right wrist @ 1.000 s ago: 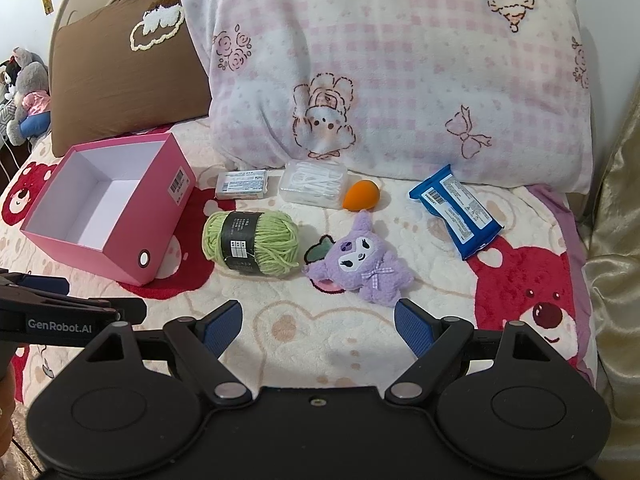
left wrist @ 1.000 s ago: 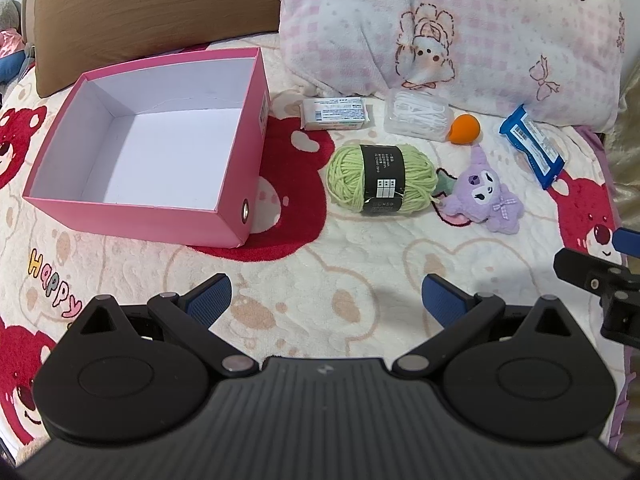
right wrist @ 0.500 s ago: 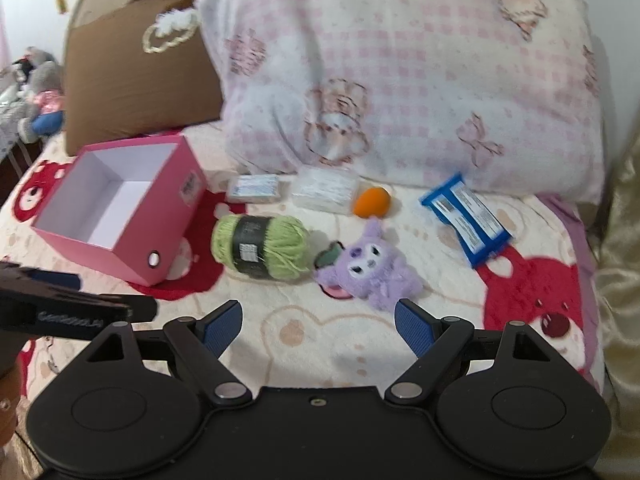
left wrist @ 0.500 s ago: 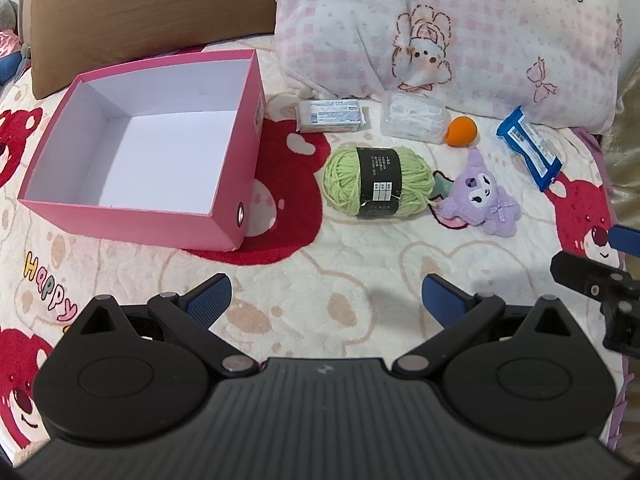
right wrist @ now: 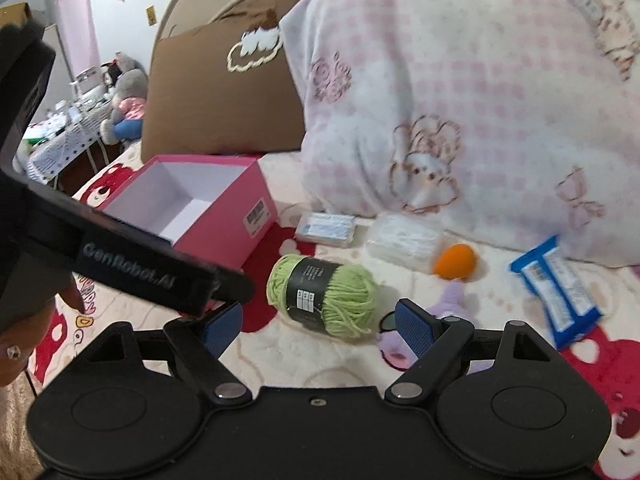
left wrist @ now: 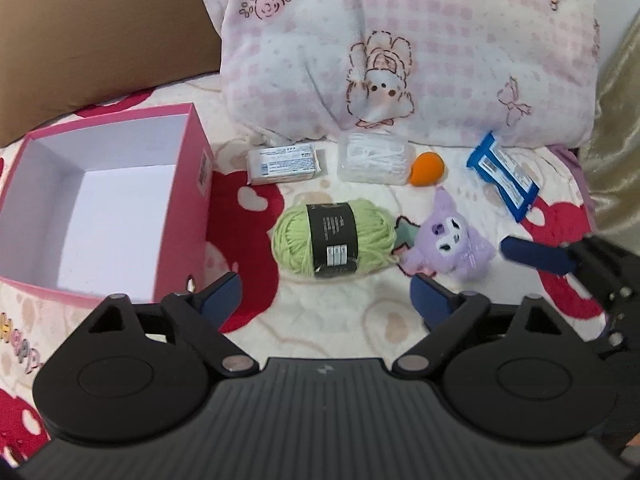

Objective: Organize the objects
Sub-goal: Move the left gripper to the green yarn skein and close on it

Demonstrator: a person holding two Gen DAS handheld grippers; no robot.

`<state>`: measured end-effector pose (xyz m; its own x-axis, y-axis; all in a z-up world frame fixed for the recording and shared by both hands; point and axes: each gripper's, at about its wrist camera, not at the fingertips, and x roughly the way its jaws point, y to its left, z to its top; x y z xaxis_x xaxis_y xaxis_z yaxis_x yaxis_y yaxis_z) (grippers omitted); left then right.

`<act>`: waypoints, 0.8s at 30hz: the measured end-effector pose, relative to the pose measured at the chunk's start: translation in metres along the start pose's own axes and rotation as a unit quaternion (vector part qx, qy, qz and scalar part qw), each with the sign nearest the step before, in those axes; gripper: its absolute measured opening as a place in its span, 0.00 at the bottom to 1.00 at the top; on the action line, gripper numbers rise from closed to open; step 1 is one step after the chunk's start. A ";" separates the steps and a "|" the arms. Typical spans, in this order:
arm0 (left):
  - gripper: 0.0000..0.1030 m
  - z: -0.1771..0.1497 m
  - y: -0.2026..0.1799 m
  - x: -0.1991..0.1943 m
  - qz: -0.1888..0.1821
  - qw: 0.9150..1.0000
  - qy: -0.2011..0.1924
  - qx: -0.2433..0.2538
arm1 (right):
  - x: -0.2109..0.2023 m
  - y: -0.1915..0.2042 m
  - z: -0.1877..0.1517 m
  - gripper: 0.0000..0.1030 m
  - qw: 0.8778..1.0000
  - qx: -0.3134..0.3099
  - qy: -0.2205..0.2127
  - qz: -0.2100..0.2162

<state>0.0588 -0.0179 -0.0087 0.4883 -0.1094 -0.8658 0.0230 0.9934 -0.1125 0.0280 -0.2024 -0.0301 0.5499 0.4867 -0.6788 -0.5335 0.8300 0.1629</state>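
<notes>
Claws first: your left claw stands wide with nothing between its pads, though its jaws have just been closing a little; your right claw is also wide open and empty.

Yarn ball lies on the bed just ahead of the left claw, touching the purple plush toy on its right. Behind them sit a small wrapped packet, a clear box of cotton swabs, an orange sponge and a blue wrapper. Pink box stands open and empty to the left.

Risks, as a judgement: both claws crowd the same patch, so you could knock them together over the yarn and plush. Loose strands may snag a pad. The yarn is round and may roll off line on soft bedding. Grabbing the yarn could drag the plush along.

Surface: fleecy bedspread with red bear prints, yielding. A pink checked pillow and a brown cushion back it. Cluttered side table and stuffed animals show far left in the right wrist view.
</notes>
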 end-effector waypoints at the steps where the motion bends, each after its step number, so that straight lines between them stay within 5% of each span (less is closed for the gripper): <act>1: 0.87 0.001 0.002 0.007 -0.003 1.000 0.002 -0.004 | 0.004 -0.002 -0.002 0.84 1.000 -0.002 -0.001 0.004; 8: 0.85 0.003 0.014 0.047 -0.019 1.000 -0.012 -0.014 | 0.038 -0.017 -0.018 0.84 0.999 -0.024 -0.011 0.025; 13: 0.67 0.001 0.018 0.069 -0.029 0.999 -0.013 -0.014 | 0.067 -0.014 -0.028 0.84 0.999 -0.043 0.004 0.020; 24: 0.66 0.016 0.021 0.099 -0.036 0.999 0.005 0.009 | 0.119 -0.017 -0.024 0.84 0.998 -0.063 0.019 0.020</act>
<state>0.1222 -0.0072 -0.0892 0.4763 -0.1805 -0.8606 0.0732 0.9834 -0.1658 0.0869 -0.1651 -0.1309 0.5026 0.5064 -0.7007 -0.6322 0.7681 0.1018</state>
